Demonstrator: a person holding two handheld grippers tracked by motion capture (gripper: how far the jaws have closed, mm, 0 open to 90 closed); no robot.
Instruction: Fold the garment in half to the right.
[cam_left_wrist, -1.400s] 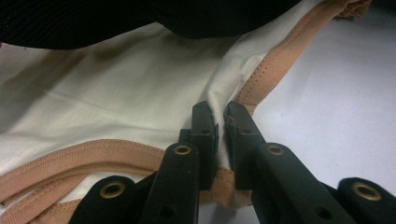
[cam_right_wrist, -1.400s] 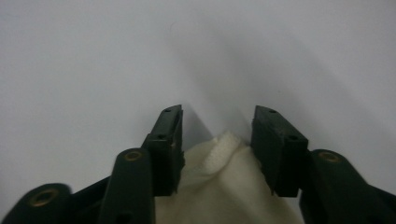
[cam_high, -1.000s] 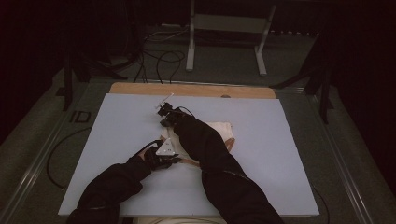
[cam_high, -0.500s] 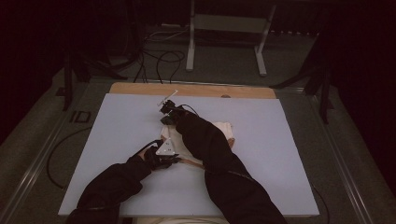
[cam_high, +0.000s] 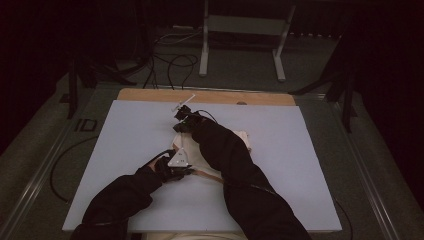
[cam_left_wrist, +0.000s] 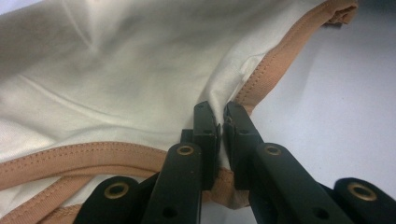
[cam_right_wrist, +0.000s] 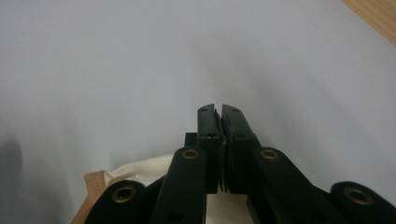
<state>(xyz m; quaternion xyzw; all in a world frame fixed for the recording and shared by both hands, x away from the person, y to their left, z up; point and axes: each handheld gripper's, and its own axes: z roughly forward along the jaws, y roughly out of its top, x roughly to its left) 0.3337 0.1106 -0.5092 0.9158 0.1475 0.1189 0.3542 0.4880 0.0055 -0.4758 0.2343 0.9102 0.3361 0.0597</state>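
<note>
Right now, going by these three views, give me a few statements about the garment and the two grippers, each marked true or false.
1. The left gripper is shut on the garment beside its tan trim. True.
2. The garment is dark blue. False: it is cream with tan trim.
3. The right gripper has its jaws wide open. False: they are closed, with cream fabric just beneath them.
4. The garment lies on a pale board. True.
5. A mug stands on the board. False: the garment is the only item on it.

Open table top (cam_high: 125, 165) all round, garment (cam_high: 242, 137) mid-table
</note>
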